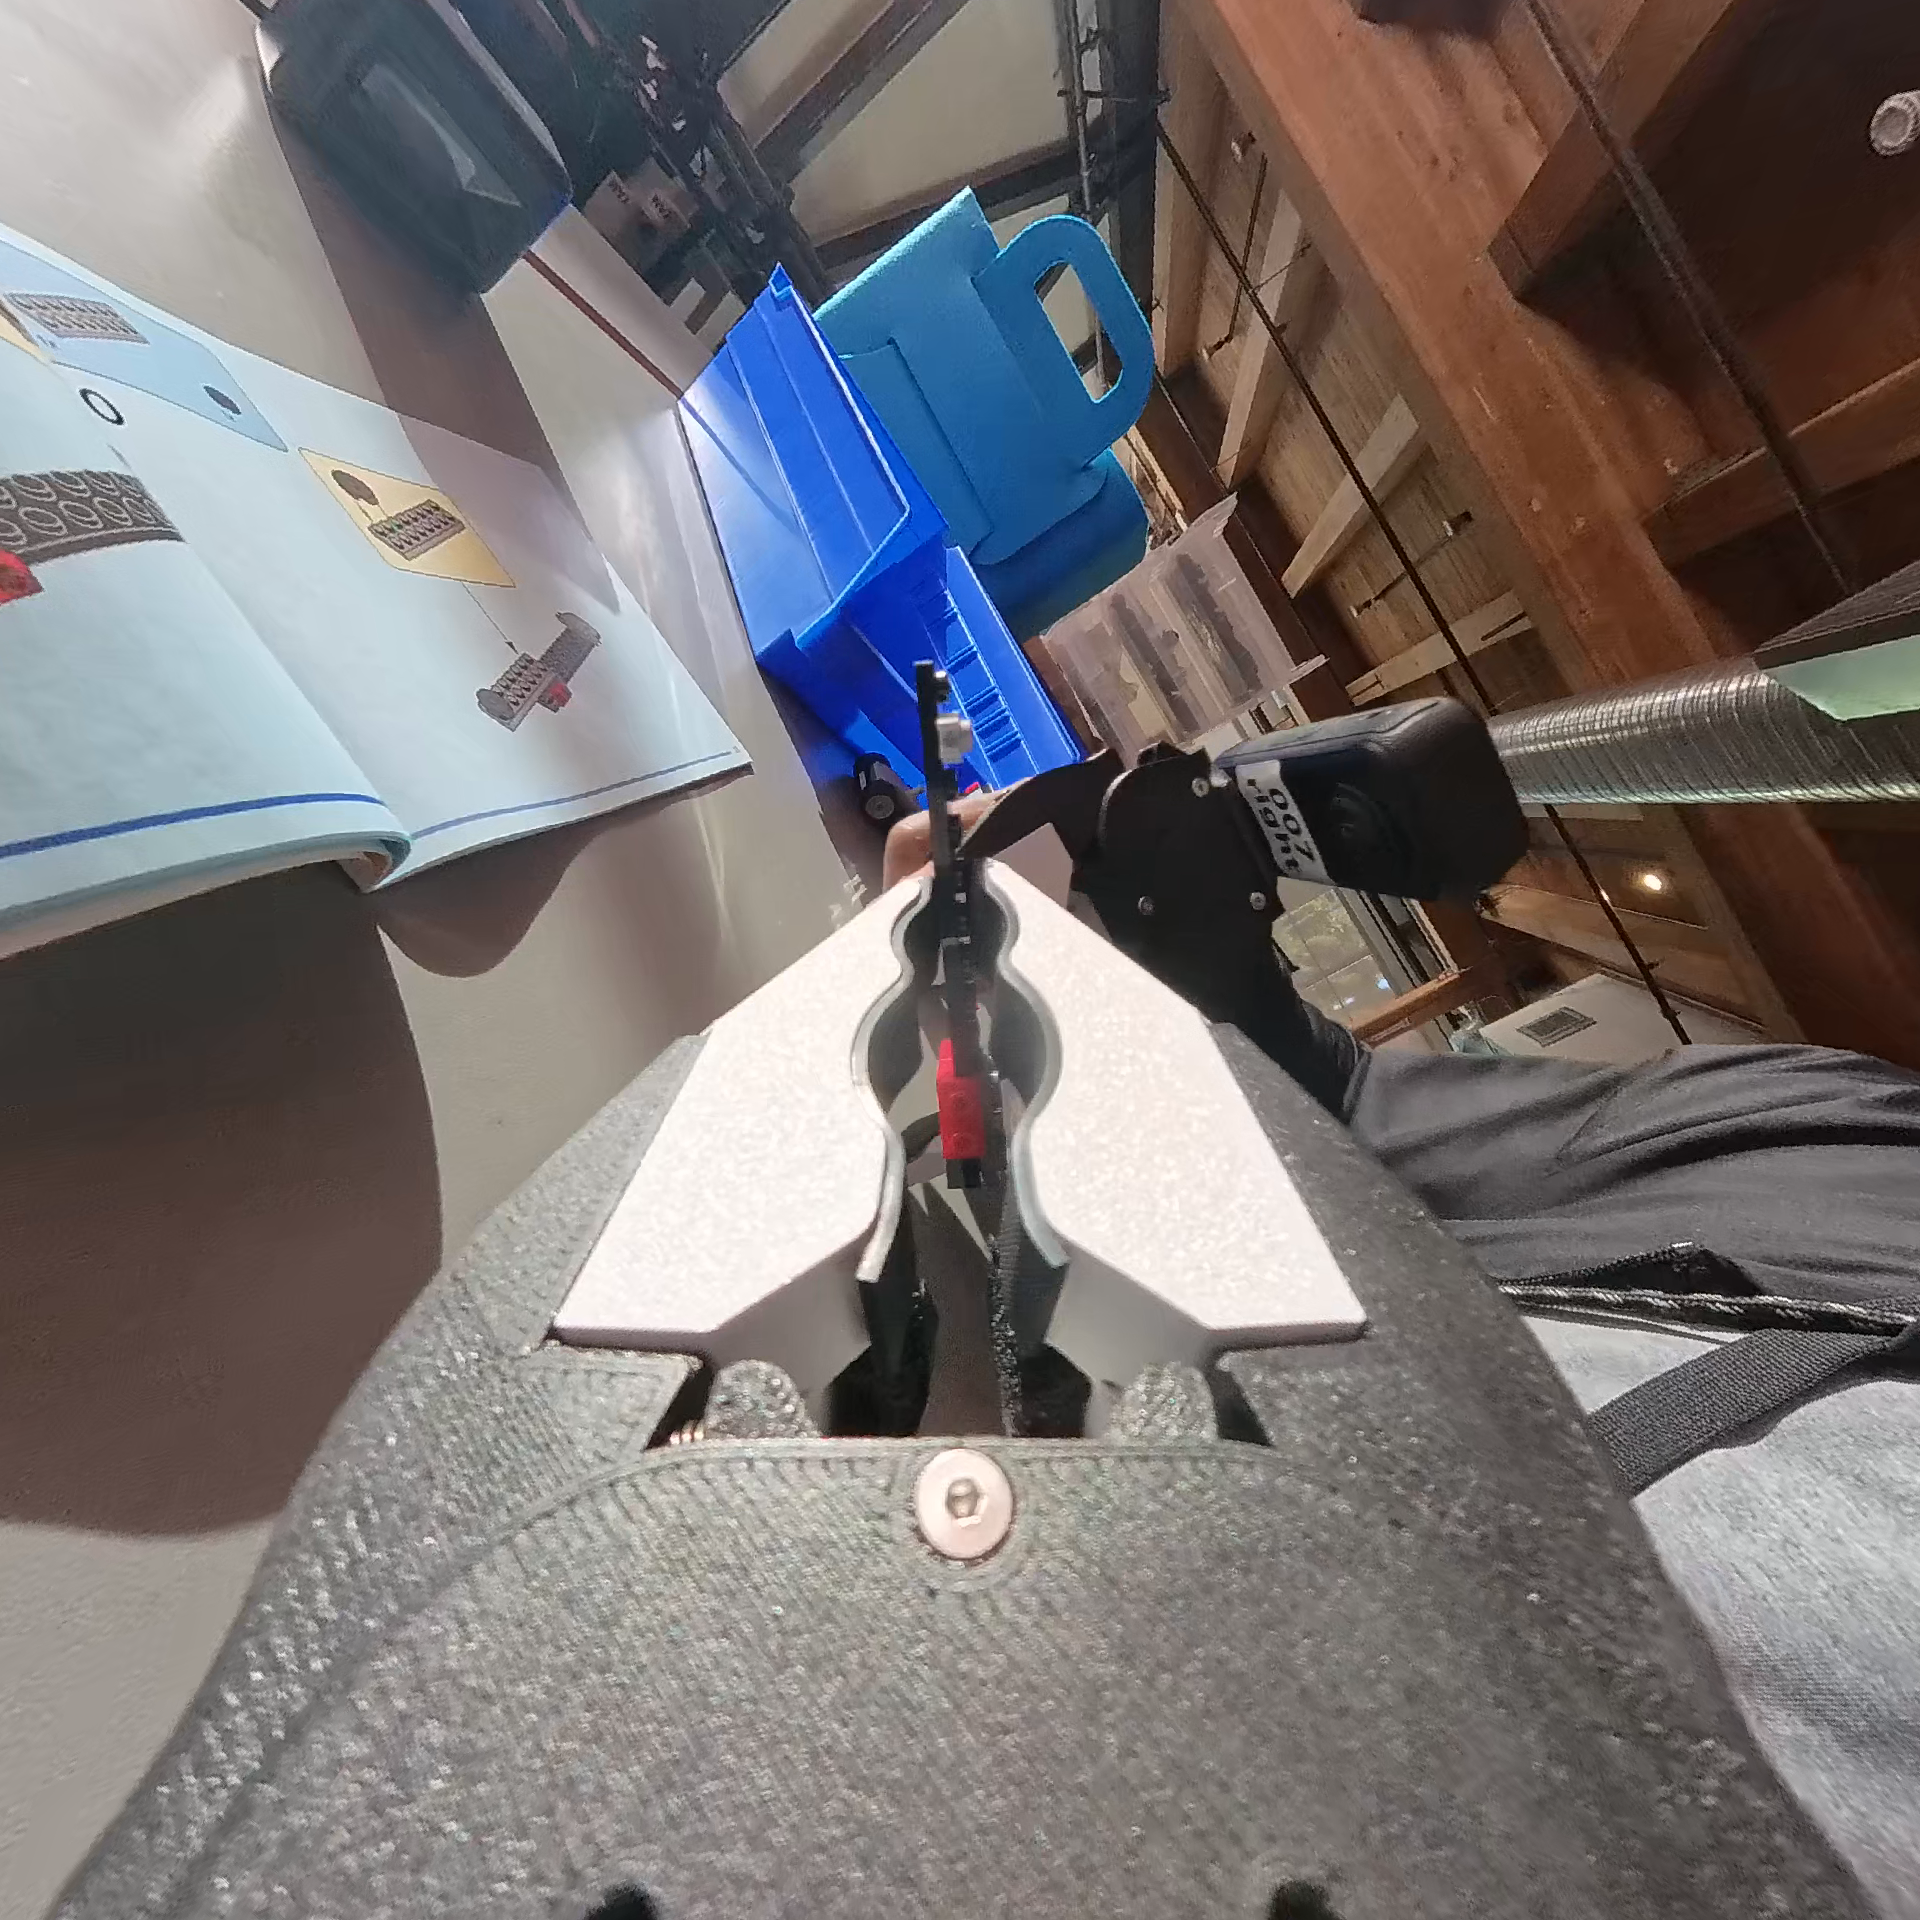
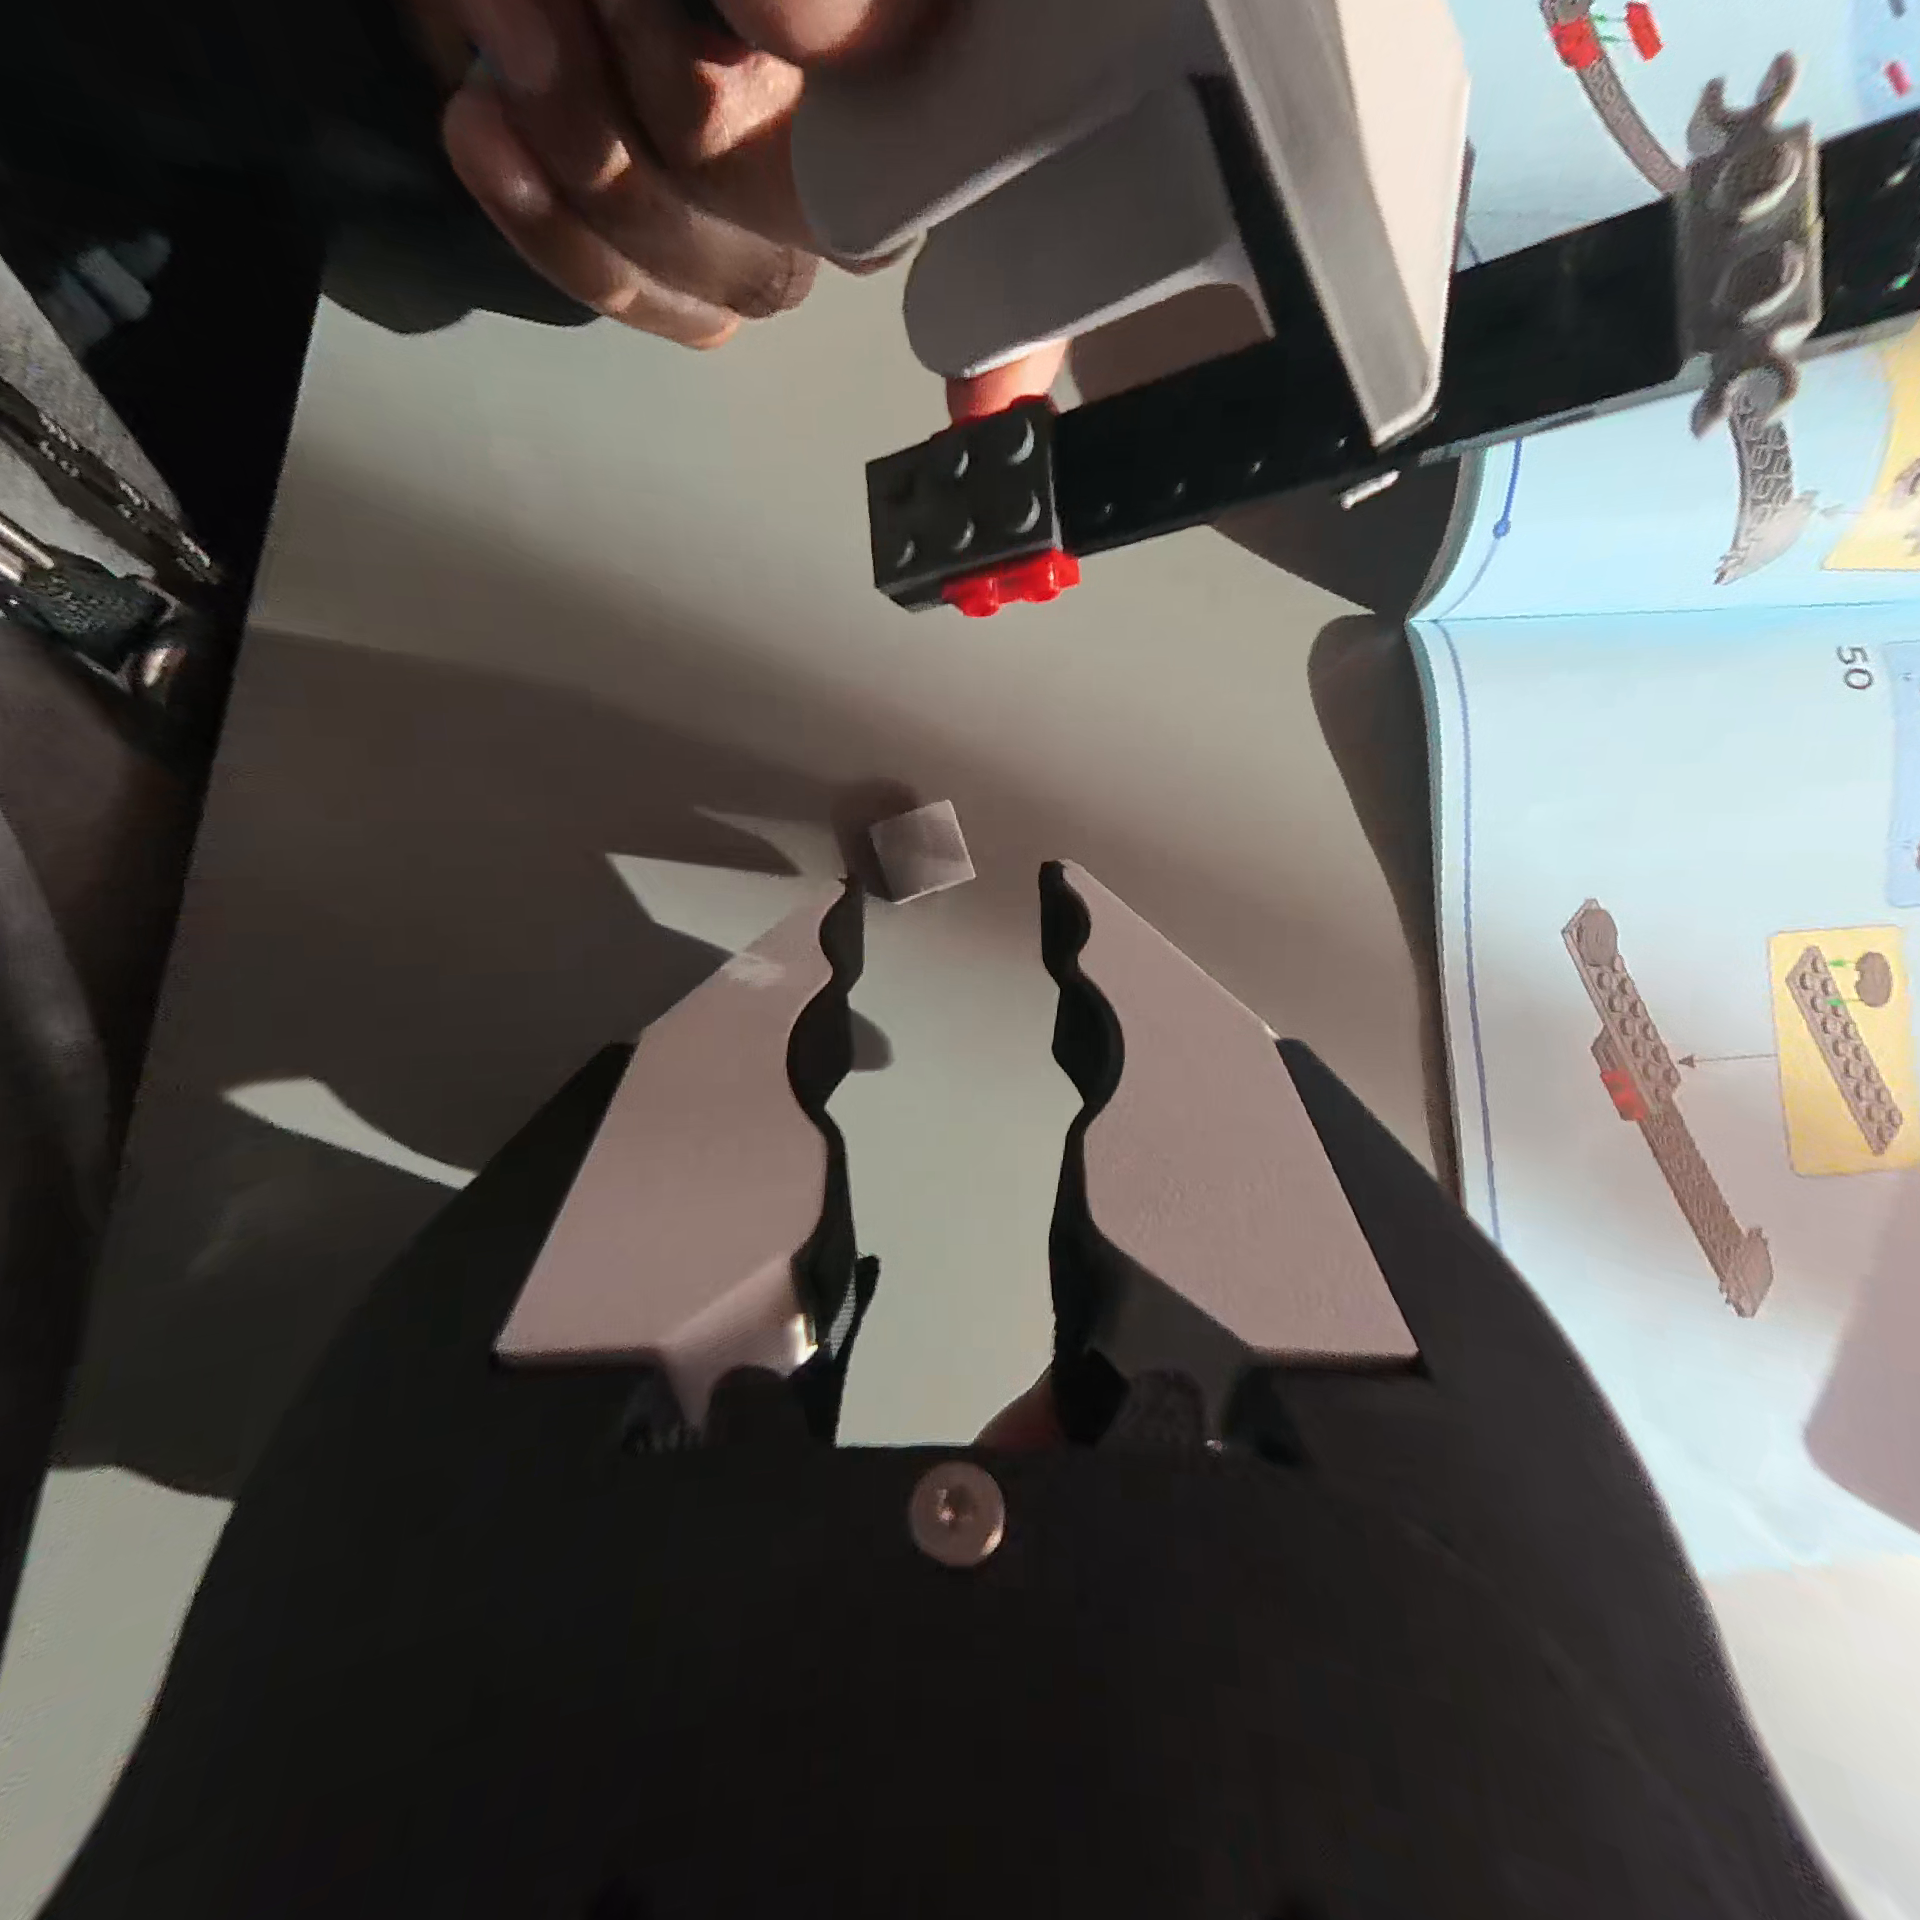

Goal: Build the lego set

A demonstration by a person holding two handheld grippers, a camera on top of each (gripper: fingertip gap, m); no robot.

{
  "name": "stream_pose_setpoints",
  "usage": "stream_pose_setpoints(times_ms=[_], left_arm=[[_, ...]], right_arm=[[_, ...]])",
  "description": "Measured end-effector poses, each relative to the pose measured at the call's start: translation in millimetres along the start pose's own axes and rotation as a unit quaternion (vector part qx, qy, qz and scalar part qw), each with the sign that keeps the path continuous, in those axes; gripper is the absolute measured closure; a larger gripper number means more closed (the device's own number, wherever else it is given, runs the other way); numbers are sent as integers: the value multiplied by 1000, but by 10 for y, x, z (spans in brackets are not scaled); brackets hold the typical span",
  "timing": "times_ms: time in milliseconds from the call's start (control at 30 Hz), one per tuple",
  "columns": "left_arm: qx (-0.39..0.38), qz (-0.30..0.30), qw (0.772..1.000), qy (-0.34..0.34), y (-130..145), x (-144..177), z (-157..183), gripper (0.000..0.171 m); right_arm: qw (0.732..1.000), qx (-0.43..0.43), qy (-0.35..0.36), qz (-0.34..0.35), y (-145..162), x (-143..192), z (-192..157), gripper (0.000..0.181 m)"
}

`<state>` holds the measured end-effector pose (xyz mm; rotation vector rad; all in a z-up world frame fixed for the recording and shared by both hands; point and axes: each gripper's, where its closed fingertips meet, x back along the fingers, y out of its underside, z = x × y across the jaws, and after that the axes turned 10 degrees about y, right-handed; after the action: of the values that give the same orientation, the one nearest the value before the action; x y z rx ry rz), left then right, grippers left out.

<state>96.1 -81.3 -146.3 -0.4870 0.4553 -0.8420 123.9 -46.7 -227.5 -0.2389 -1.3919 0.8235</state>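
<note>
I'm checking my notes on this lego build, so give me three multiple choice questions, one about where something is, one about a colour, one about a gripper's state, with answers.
1. Where does the small grey piece lie?
A. on the table, just past the right gripper's fingertips
B. in the blue bin
C. on the instruction booklet

2. What colour is the brick under the black plate assembly?
A. yellow
B. red
C. green

3. How is the left gripper?
A. open and empty
B. shut on the black plate assembly
C. out of view

Answers: 1 A, the piece sits on bare table before the open fingers; 2 B, red studs show below the black block; 3 B, its fingers clamp the plate.
</note>
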Motion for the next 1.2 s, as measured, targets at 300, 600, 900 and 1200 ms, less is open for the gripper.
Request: stream_pose_setpoints(times_ms=[300,600,900,1200], left_arm=[[10,1,1000,4,-5,4,-8,168],[14,-2,1000,2,26,-32,-5,167],[-3,-31,999,-12,132,-114,-17,167],[-9,-46,999,-13,178,-137,-12,167]], right_arm=[[999,-30,-33,2,-24,-74,-61,161],[992,-105,47,54,-268,357,404,162],[986,-43,137,82,-714,626,697,161],[988,-27,138,60,-656,500,706,161]])
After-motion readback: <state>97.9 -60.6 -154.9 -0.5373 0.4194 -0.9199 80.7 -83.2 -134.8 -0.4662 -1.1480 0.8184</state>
